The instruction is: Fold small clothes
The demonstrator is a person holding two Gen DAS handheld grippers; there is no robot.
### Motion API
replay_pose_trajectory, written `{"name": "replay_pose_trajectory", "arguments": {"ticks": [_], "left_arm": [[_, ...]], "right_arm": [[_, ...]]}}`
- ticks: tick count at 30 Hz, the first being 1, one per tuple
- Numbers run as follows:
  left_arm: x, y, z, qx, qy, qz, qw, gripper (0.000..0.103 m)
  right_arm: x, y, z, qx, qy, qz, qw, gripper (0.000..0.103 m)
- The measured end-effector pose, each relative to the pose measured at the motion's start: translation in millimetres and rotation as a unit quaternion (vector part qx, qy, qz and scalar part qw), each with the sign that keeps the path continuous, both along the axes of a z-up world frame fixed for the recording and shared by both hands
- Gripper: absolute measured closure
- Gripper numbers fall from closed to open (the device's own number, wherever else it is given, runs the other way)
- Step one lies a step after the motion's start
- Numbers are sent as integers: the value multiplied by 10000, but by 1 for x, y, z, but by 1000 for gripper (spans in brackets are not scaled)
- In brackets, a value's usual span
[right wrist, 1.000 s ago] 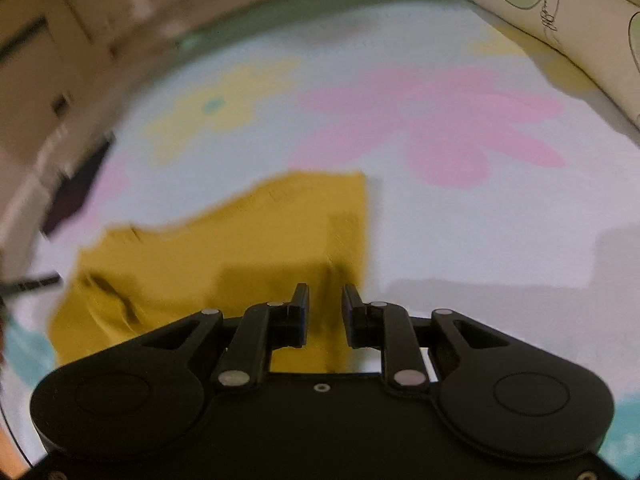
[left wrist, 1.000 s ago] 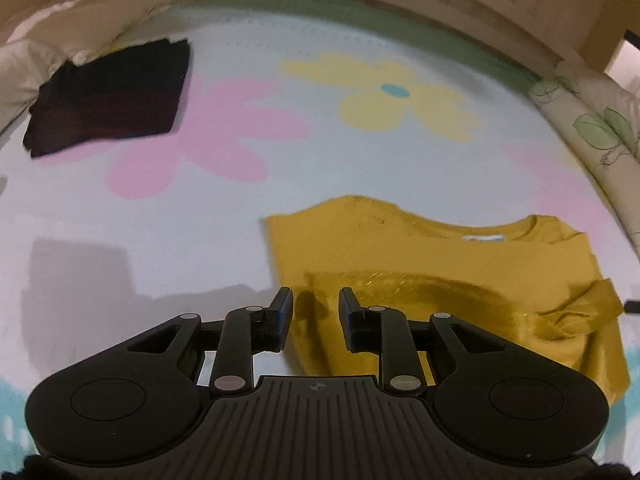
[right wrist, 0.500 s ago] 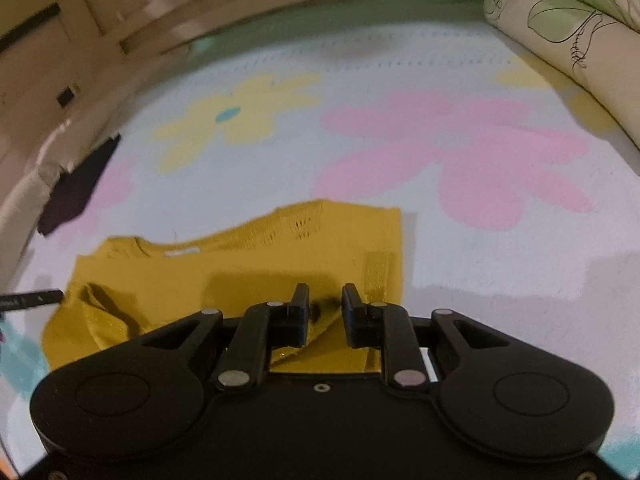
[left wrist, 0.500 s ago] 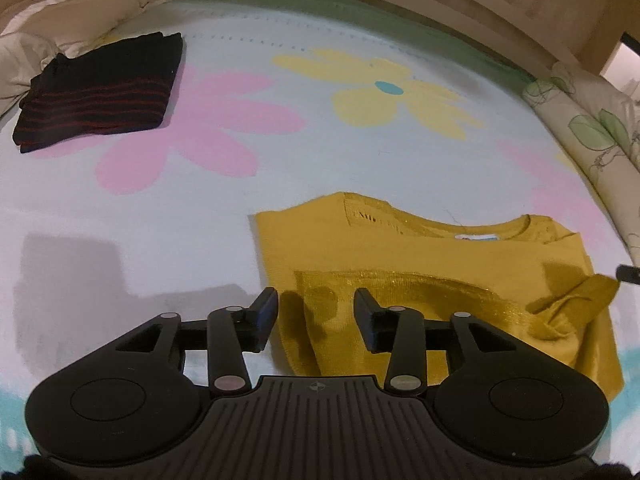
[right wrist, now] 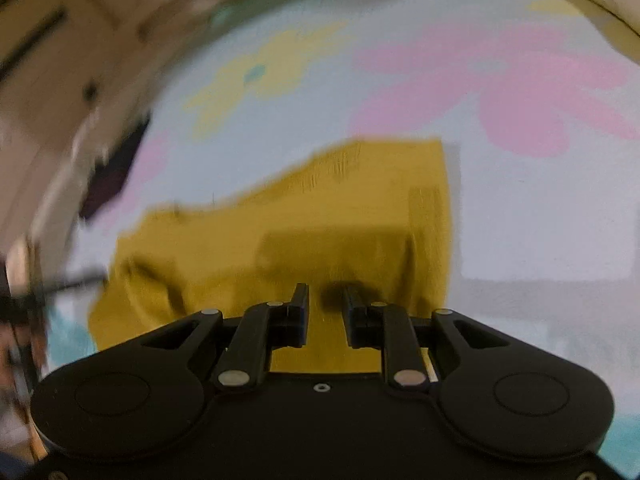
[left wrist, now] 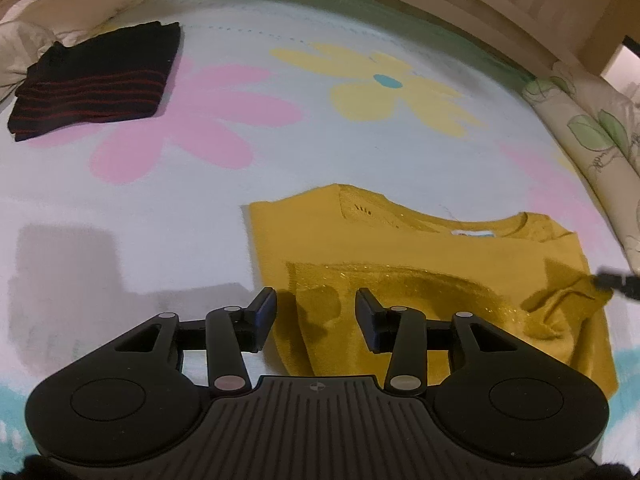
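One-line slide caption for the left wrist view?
Left gripper, jaws just opened, hovers over the part-folded mustard shirt on a flower-print sheet; folded dark striped garment lies beyond.

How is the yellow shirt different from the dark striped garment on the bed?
The yellow shirt is plain mustard; the dark garment is black with thin red stripes. The shirt lies half folded, with a rumpled sleeve, while the dark garment is a neat, compact rectangle. The shirt lies close to the left gripper; the dark garment lies far off by the pillow. Both rest on the flowered sheet.
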State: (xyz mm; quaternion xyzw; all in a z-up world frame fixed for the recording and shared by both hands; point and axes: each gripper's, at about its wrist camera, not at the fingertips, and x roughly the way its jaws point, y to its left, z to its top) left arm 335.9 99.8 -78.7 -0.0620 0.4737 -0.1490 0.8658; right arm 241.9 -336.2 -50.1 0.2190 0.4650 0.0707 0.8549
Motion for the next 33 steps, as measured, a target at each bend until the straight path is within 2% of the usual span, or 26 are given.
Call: {"name": "replay_pose_trajectory", "arguments": {"ticks": [3, 6, 8, 10, 11, 13, 15, 19, 21, 23, 27, 33], "left_arm": [[-1, 1, 1, -73, -56, -48, 9999, 55], [-2, 1, 1, -87, -82, -82, 9999, 52], [-3, 1, 0, -36, -71, -103, 9999, 52], [-4, 1, 0, 21, -91, -163, 9998, 52], [-4, 1, -1, 57, -94, -200, 9997, 52], [-4, -2, -3, 115, -90, -302, 9994, 52], [-5, -8, -5, 184, -86, -530, 9984, 52], [-10, -29, -11, 748, -309, -936, 9923, 52], [-12, -38, -13, 887, -451, -1125, 9887, 52], [-13, -43, -14, 893, -538, -1208, 9872, 52], [-10, -46, -17, 812, -484, -1208, 9882, 52], [-5, -43, -17, 633, -441, -1011, 9919, 52]], "right_arm": [[-2, -7, 6, 96, -575, -538, 9968, 73], [-9, -11, 19, -104, -890, -628, 9940, 73], [-14, -14, 23, -379, -863, -441, 9946, 72], [-19, -9, 27, -1009, -817, -202, 9913, 61], [-21, -4, 26, -1453, -740, -26, 9866, 61], [-24, 0, 20, -1894, -528, 250, 9802, 61], [-27, 1, 14, -1985, -381, 454, 9783, 61], [-30, 6, 9, -2025, -255, 909, 9747, 62], [-32, 8, 10, -2021, -270, 1081, 9730, 62], [-32, 13, 9, -2025, -278, 1258, 9708, 62], [-36, 26, 3, -2325, -207, 1674, 9579, 62], [-29, 31, -3, -2615, -467, 1572, 9512, 62]]}}
